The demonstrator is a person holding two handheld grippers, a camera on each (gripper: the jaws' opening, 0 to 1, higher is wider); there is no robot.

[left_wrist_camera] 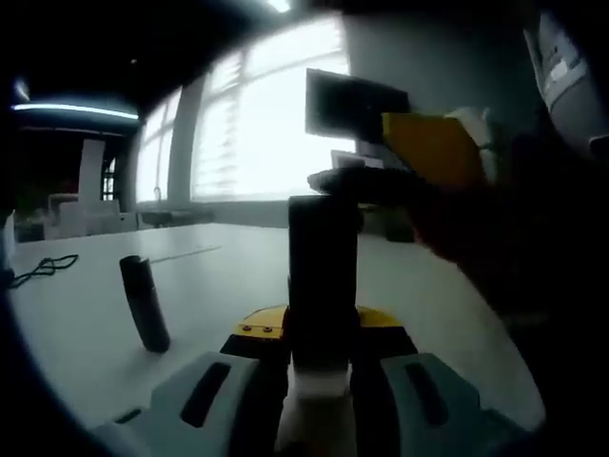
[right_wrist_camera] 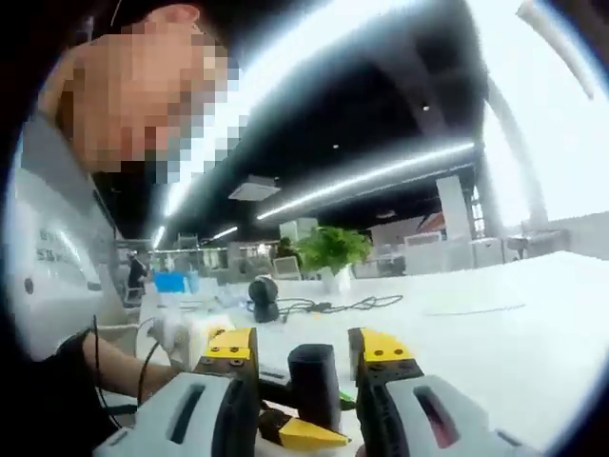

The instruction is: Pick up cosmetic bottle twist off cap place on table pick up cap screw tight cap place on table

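Cosmetic bottle point(left_wrist_camera: 324, 286) is off the table, upright, clamped between the jaws of the left gripper point(left_wrist_camera: 322, 381), dark body with a pale base showing low between the fingers. In the right gripper view the same dark bottle top point(right_wrist_camera: 314, 381) sits between the yellow-tipped jaws of the right gripper point(right_wrist_camera: 309, 357); the jaws stand close on either side of it, but I can't tell if they actually bear on it or just bracket it. In the left gripper view the right gripper comes in from the right above the bottle, around its top, too dark to read the contact. Can't tell whether the cap is on, loose or being turned. My read: pickup is done, we're at a cap twist step, either unscrewing or retightening; nothing in frame settles which. A second dark cylinder point(left_wrist_camera: 145, 305) stands slightly tilted on the white table point(left_wrist_camera: 228, 276), toward its left side, well apart from the bottle; could be a separate item. Black cable point(left_wrist_camera: 43, 268) lies near the far left edge. Placing the bottle back on the table remains.
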